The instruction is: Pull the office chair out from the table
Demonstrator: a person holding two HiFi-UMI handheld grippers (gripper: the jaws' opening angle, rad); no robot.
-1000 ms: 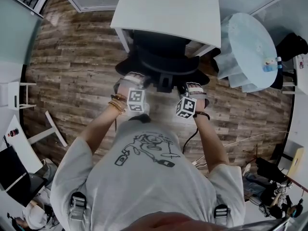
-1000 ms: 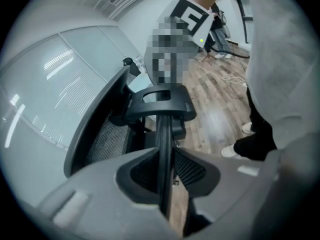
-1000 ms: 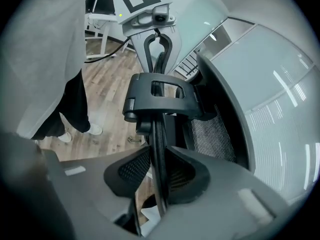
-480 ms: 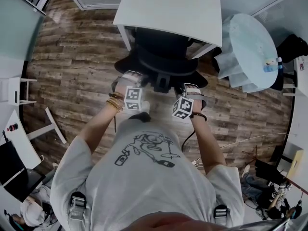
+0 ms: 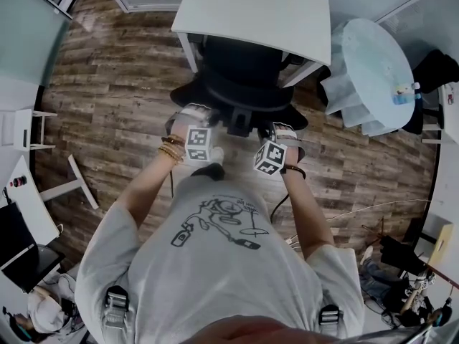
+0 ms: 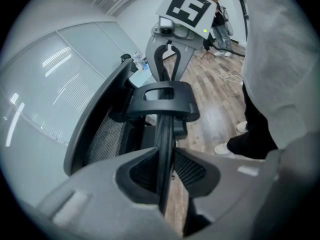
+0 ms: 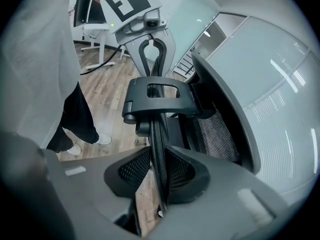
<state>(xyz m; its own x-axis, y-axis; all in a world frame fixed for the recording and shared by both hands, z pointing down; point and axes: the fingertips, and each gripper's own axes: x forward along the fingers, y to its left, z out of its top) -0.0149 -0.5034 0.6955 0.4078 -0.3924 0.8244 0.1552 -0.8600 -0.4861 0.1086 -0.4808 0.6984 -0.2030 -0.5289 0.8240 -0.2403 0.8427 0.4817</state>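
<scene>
The office chair (image 5: 244,74) is standing on the wooden floor (image 5: 115,84) at 12 o'clock from the person, its seat partly tucked under the near edge of the white tabletop (image 5: 265,13) and its back facing the person's body. Its curved headrest (image 5: 240,99) is lying across the frame just below the tabletop's edge.

The left gripper (image 5: 192,115) is reaching in from 7 o'clock and gripping the headrest's left end. In the left gripper view its jaws (image 6: 162,176) are standing narrow, pressing from both sides on the thin dark rim of the headrest (image 6: 165,134), which is running straight up between them to the black centre bracket (image 6: 161,100). The right gripper (image 5: 284,130) is coming in from 5 o'clock and gripping the headrest's right end. In its own view the jaws (image 7: 159,176) are likewise closing narrowly on the mesh-edged rim (image 7: 159,139), with no gap showing at the pads.

Each gripper is appearing in the other's view at 12 o'clock, beyond the bracket, facing back along the same rim. The marker cubes are sitting over the person's hands, and bracelets (image 5: 172,153) are showing on the left wrist.

A round pale table (image 5: 373,63) is standing at 2 o'clock, well apart from the chair.
</scene>
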